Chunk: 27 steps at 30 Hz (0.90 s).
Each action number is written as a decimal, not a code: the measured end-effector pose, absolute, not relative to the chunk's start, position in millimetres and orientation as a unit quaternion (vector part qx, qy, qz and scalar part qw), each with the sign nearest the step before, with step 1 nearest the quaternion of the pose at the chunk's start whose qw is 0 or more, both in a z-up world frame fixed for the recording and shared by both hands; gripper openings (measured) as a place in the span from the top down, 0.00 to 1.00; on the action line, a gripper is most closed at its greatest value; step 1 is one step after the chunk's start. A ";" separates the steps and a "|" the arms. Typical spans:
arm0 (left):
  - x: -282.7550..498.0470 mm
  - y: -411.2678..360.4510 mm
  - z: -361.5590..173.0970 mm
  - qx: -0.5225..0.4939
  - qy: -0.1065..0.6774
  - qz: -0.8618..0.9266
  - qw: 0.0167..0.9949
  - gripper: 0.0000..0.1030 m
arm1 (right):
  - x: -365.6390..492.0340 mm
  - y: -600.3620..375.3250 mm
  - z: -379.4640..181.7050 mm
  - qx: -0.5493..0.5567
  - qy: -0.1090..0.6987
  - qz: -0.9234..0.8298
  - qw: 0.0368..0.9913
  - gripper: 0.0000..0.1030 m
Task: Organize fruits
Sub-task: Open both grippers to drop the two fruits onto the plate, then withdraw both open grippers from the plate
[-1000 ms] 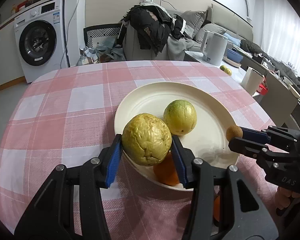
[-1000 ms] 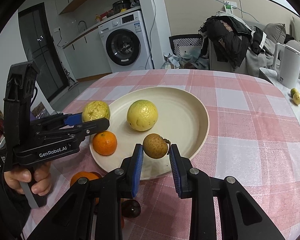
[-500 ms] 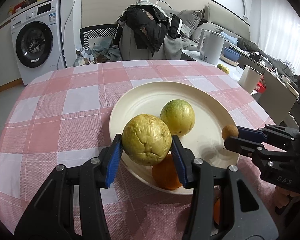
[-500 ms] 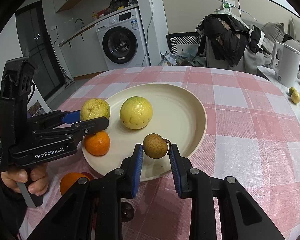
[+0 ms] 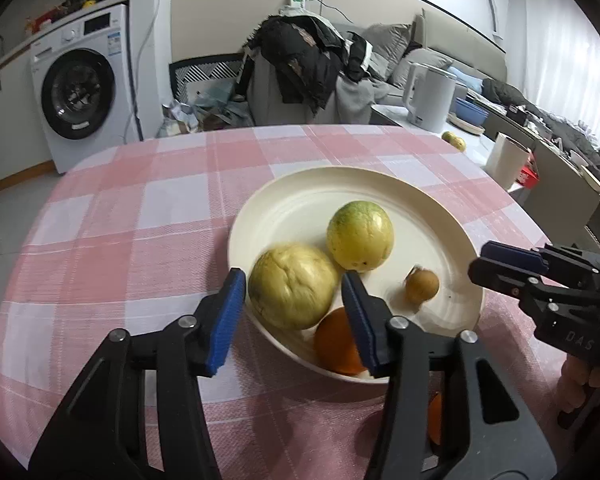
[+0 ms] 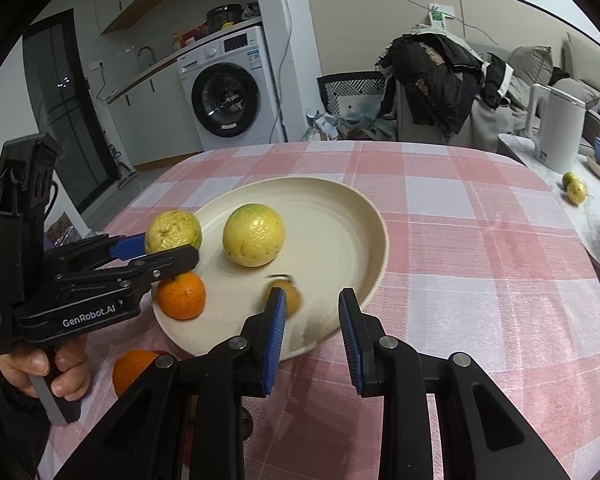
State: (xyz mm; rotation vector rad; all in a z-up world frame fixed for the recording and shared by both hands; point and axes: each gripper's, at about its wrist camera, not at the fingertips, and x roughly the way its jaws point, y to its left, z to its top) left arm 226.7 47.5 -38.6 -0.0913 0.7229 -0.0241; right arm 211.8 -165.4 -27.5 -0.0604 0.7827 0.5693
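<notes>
A cream plate (image 5: 412, 196) (image 6: 340, 200) sits on the pink checked tablecloth. On it lie a yellow-green fruit (image 5: 359, 235) (image 6: 254, 235), an orange (image 5: 336, 347) (image 6: 181, 295) and a small brown fruit (image 5: 421, 286) (image 6: 290, 298), blurred in the right wrist view. My left gripper (image 5: 294, 312) (image 6: 162, 246) has its jaws around a wrinkled yellow fruit (image 5: 293, 296) (image 6: 173, 231) at the plate's near rim, with a small gap on the left side. My right gripper (image 6: 311, 332) (image 5: 496, 264) is open and empty at the plate's edge.
Another orange (image 6: 134, 370) and a dark fruit (image 6: 247, 424) lie on the cloth beside the plate, under the grippers. A white kettle (image 6: 556, 132) and two small green-yellow fruits (image 6: 574, 188) stand on a side counter at the right. A chair with clothes (image 5: 300, 60) is behind the table.
My right gripper opened and the small brown fruit dropped onto the plate. My left gripper lowered the wrinkled yellow fruit to the plate and its jaws widened slightly.
</notes>
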 end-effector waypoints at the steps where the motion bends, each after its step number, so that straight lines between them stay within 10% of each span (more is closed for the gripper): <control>1: 224.8 48.5 -37.2 -0.047 0.352 -0.010 0.935 0.46 | 211.6 -166.6 -26.6 -0.028 0.376 0.271 0.886 0.70; 17: 161.1 43.9 -1.8 -0.049 0.316 0.000 0.948 0.07 | 186.0 -180.5 -12.7 -0.029 0.366 0.285 0.886 0.10; 27: 117.8 32.5 7.8 -0.042 0.309 0.005 0.950 0.01 | 166.5 -184.1 -10.0 -0.041 0.368 0.293 0.882 0.00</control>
